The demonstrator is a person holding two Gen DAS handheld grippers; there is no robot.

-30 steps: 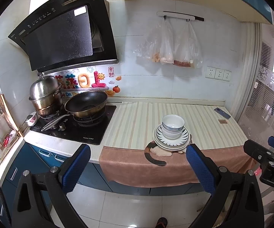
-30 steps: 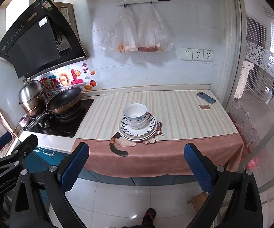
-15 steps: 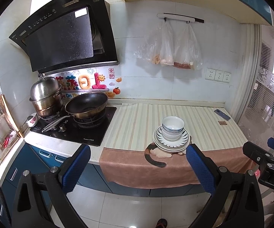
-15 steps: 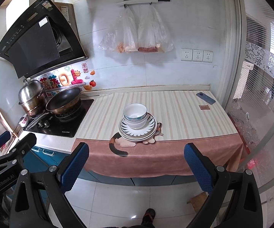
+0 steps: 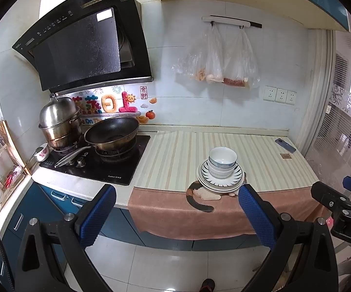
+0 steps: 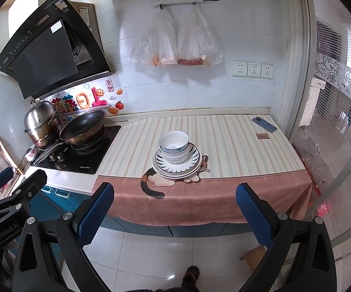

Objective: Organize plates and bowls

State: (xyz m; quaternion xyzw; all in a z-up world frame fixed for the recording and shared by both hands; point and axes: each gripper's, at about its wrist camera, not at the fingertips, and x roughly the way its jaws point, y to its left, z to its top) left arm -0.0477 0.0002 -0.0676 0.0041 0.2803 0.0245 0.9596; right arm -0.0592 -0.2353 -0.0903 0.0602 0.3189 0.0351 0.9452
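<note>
Holding the left gripper point(image 5: 176, 215) and right gripper point(image 6: 175, 215) wide open and empty, well short of the counter point(image 6: 226, 136), we note nested bowls point(image 6: 174, 146) upright, mouths upward, atop stacked plates point(image 6: 177, 164) near its front edge.

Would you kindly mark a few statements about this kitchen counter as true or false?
1. The bowls sit stacked on the plates. True.
2. The left tool grips a bowl. False: it is open, short of the counter.
3. A phone lies near the counter's right end. True.
4. The wok sits on the striped mat. False: it is on the stove.
5. The right tool is open. True.
</note>
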